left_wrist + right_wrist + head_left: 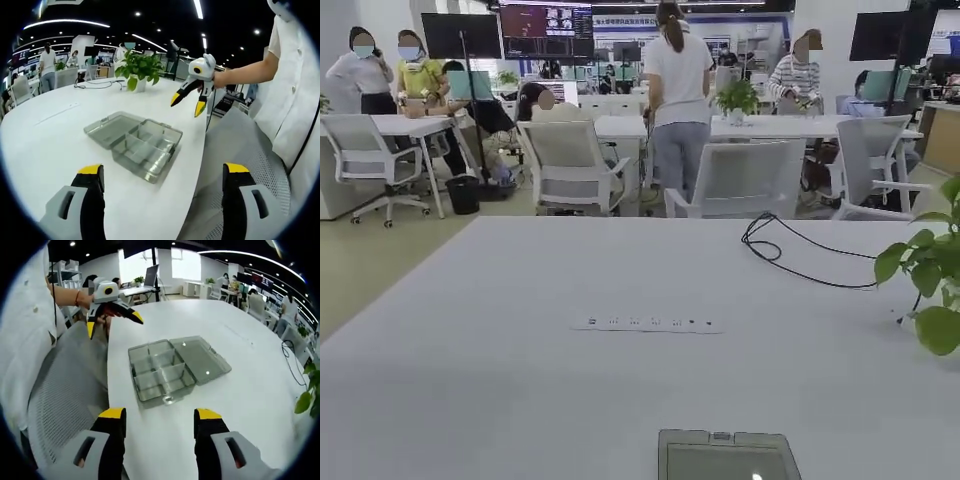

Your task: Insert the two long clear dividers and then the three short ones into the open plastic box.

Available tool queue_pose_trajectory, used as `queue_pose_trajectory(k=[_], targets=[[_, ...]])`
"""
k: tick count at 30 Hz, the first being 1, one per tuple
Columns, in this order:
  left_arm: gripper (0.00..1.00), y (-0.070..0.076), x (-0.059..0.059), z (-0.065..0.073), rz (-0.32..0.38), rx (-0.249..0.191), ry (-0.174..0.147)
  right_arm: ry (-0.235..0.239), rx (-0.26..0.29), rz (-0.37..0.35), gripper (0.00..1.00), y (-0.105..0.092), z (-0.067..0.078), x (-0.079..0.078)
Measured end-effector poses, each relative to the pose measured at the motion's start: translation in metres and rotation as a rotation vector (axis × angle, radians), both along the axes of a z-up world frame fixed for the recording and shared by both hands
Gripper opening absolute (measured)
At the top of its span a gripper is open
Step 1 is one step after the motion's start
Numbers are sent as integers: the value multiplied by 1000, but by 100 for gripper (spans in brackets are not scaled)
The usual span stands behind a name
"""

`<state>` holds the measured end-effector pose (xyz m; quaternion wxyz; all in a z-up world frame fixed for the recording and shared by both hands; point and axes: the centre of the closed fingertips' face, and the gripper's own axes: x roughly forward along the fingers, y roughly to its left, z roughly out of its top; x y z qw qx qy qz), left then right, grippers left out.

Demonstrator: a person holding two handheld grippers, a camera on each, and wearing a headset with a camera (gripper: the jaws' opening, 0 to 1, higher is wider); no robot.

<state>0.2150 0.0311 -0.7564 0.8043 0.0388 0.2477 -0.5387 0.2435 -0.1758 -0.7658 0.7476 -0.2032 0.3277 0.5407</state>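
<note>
The plastic box is cut off by the head view's bottom edge, the plant by its right.

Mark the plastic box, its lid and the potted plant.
plastic box [155,392], right gripper view, near wall.
lid [200,359], right gripper view, flat panel.
potted plant [137,65], left gripper view, leaves.

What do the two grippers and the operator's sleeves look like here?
Both match: the left gripper and the right gripper each have a rounded white body, black jaws and yellow tips. In their own views the jaws turn grey, with a slot, toward the base. The person wears a white short-sleeved top; a thin dark cable runs down it.
</note>
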Motion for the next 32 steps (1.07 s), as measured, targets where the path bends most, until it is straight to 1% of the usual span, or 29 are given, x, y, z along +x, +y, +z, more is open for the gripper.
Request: queue_pose_trajectory(k=[2, 6, 9, 10, 12, 15, 18, 21, 23, 26, 32], targets=[[100, 1, 0, -2, 1, 7, 1, 3, 13, -13, 62, -2, -2, -5], [100, 1, -1, -5, 0, 12, 10, 23, 28, -43, 67, -10, -8, -12], [100, 0, -2, -8, 1, 16, 13, 23, 29, -60, 73, -15, -14, -16], [100, 0, -2, -9, 3, 18, 18, 23, 34, -71, 74, -17, -16, -17], [100, 0, -2, -9, 2, 16, 19, 28, 48, -86, 77, -18, -17, -18], [100, -1, -3, -11, 4, 15, 23, 21, 70, -106, 84, -20, -19, -20], [100, -1, -5, -13, 3, 21, 28, 32, 66, -112, 86, -22, -26, -25], [100, -1, -7, -15, 3, 21, 33, 43, 61, -109, 87, -22, -30, -30], [100, -1, -8, -16, 4, 24, 36, 47, 57, -111, 87, -23, -31, -31], [100, -1, -8, -16, 6, 20, 39, 43, 67, -117, 87, -21, -29, -30], [100, -2, -8, -17, 3, 18, 42, 44, 62, -111, 87, -19, -28, -31]])
